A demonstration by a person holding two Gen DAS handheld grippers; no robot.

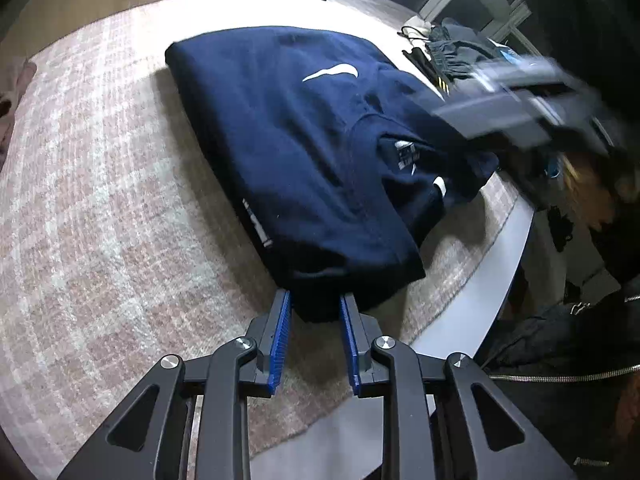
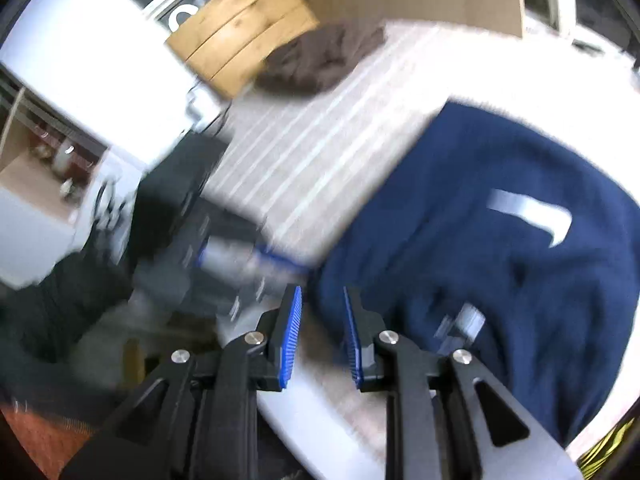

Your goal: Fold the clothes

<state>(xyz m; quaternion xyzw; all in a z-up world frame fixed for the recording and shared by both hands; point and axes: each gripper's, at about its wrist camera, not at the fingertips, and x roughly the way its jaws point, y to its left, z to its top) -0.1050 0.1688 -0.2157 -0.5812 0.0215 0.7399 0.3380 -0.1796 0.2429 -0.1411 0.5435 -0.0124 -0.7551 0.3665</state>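
Observation:
A navy sweatshirt (image 1: 304, 148) with a white swoosh lies folded into a rectangle on the pink-grey patterned cloth (image 1: 100, 200) that covers the table. My left gripper (image 1: 315, 300) is open, its blue pads either side of the sweatshirt's near corner. My right gripper (image 2: 322, 296) is open and empty, above the table edge beside the sweatshirt (image 2: 500, 248); this view is blurred by motion. The right gripper also shows in the left wrist view (image 1: 520, 100) as a blurred dark shape above the sweatshirt's right side.
A brown garment (image 2: 320, 60) lies at the far side of the table near a wooden board (image 2: 244, 28). Dark clothes and cables (image 1: 448, 52) sit at the far right. The table's grey edge (image 1: 504, 248) runs along the right. A black zipped jacket (image 1: 560, 360) is beside it.

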